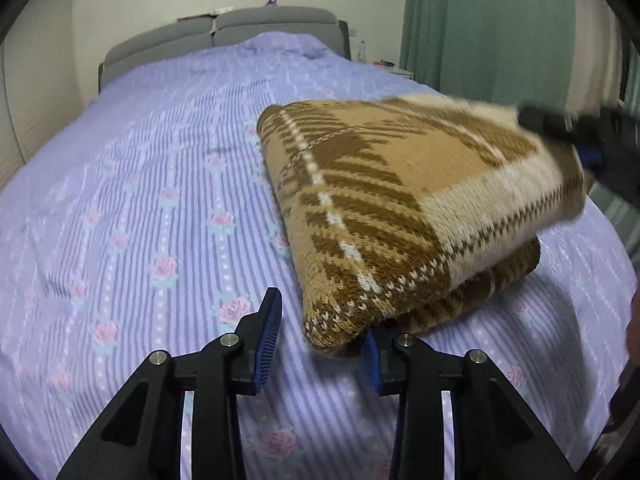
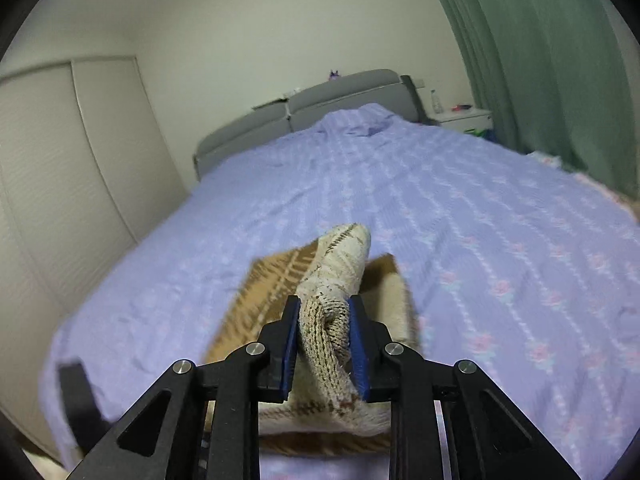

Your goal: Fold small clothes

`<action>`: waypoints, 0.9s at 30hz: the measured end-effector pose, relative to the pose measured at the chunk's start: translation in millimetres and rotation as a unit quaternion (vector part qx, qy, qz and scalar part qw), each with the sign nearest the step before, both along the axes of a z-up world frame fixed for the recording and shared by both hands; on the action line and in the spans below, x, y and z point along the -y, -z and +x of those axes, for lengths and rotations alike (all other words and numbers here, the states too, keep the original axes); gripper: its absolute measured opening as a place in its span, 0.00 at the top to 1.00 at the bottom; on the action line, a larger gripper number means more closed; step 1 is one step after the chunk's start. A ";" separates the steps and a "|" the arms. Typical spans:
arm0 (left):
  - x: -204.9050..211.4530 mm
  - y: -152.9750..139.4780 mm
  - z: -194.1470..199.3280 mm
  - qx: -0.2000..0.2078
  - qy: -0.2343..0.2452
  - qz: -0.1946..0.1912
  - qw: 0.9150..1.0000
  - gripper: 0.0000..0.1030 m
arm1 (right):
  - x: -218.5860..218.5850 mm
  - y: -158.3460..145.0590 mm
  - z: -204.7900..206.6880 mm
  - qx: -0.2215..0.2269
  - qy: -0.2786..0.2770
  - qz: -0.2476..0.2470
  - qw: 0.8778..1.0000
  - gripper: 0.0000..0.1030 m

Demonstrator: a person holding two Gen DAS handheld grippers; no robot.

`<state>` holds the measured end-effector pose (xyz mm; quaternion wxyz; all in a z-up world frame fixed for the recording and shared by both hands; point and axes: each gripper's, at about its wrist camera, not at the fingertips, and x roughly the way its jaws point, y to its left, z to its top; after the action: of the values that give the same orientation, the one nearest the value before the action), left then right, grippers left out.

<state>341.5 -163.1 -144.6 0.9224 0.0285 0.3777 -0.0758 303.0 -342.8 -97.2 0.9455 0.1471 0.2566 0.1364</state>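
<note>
A brown, tan and cream knitted garment (image 1: 384, 208) lies folded in layers on the purple bedspread (image 1: 140, 200). My left gripper (image 1: 320, 320) is open, low on the bed at the garment's near corner; its right finger (image 1: 370, 354) is tucked under that corner. My right gripper (image 2: 325, 320) is shut on a cream fold of the garment (image 2: 340, 280) and holds it lifted over the rest. It shows blurred at the right in the left wrist view (image 1: 560, 124).
A grey headboard (image 1: 240, 28) stands at the far end of the bed. A green curtain (image 1: 480, 24) hangs on the right, with a white nightstand (image 2: 464, 118) beside it. A cream wardrobe (image 2: 60, 160) lines the left wall.
</note>
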 end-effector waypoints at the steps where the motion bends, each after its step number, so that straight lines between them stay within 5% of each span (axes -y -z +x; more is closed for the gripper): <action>1: -0.2 1.1 0.5 -0.002 -0.002 -0.001 1.000 0.64 | 2.3 4.0 -0.3 -0.004 0.000 -0.003 1.000 0.77; 17: -27.0 7.4 20.7 -0.049 -0.007 -0.064 0.997 0.56 | 15.9 52.8 0.5 -0.041 0.027 -0.053 0.997 0.79; 24: -32.8 10.5 15.1 -0.055 -0.004 -0.066 0.996 0.54 | 16.0 59.1 5.1 -0.050 0.023 -0.052 0.997 0.78; 27: -22.9 4.9 11.7 -0.061 0.024 -0.028 0.997 0.53 | 11.8 56.6 10.4 -0.055 0.030 -0.055 0.996 0.77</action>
<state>353.1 -140.2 -149.4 0.8959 0.0070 0.4304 -0.1103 313.4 -354.6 -153.8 0.9402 0.1093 0.3112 0.0855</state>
